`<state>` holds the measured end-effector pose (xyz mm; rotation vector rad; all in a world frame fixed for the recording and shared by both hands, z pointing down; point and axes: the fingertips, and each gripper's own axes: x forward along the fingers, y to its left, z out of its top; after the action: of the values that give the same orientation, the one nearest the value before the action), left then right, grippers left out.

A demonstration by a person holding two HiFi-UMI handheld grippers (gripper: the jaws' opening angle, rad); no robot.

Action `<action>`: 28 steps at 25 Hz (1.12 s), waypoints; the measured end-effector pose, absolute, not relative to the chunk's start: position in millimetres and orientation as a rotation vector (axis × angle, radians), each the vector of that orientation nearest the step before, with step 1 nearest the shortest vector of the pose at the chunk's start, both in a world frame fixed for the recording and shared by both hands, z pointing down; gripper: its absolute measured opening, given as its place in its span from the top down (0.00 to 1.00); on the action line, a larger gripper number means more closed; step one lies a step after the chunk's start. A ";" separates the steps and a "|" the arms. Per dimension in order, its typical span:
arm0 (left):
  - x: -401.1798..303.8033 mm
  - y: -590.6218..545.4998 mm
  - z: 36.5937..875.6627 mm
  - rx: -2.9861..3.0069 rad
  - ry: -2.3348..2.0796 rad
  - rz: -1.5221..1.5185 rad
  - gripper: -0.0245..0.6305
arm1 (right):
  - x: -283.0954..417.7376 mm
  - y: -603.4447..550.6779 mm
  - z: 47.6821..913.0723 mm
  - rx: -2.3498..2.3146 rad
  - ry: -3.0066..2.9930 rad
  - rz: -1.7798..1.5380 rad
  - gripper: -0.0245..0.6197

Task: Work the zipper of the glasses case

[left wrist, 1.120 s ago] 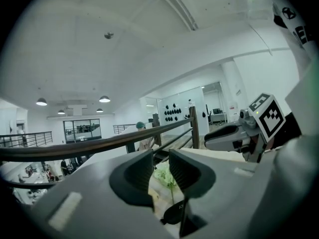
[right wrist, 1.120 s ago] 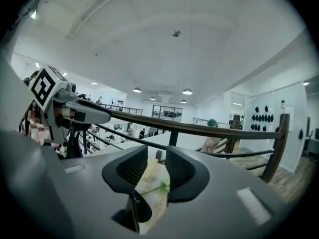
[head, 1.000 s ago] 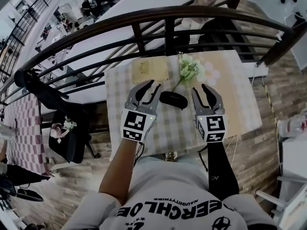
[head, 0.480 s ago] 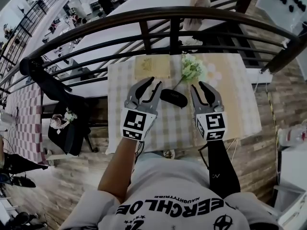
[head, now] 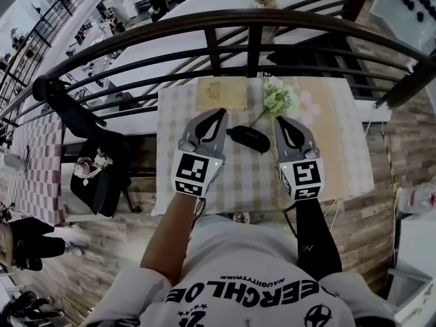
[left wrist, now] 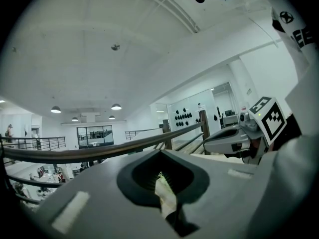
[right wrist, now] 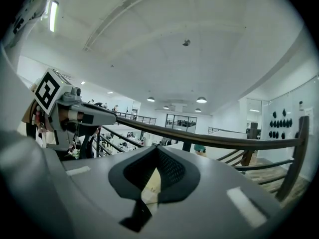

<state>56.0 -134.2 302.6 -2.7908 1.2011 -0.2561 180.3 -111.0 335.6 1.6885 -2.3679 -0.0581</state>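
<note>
The case [head: 248, 139] is a black, rounded oval pouch with a dull sheen. It lies flat and looks closed, though the zipper is too small to read. It rests on the checked table [head: 327, 162] just off centre toward 9 o'clock, its length running from 10 to 4 o'clock.

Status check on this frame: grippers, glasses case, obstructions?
Left gripper and right gripper: jaws shut, empty. Black oval glasses case lies between them on checked tablecloth, untouched. White flower sprig beside it, nothing blocking.

Glasses case [head: 248, 139] on table [head: 253, 177], between left gripper [head: 218, 115] and right gripper [head: 281, 122]; flowers [head: 276, 98] and mat [head: 221, 92] behind; railing [head: 253, 19] beyond.
</note>
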 end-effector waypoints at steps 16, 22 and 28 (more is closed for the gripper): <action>58.1 -137.6 295.8 -2.788 1.183 -0.235 0.82 | 181.6 -113.0 332.0 1.671 -2.387 -0.036 0.92; 57.0 -137.7 295.5 -2.787 1.184 -0.241 0.82 | 180.2 -112.8 331.1 1.666 -2.389 -0.037 0.92; 53.1 -142.4 295.7 -2.770 1.188 -0.214 0.82 | 178.8 -115.7 332.1 1.672 -2.393 -0.042 0.92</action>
<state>53.1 -142.4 295.7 -2.7704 1.1881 -0.2141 178.8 -115.7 332.1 1.6724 -2.3930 -0.0423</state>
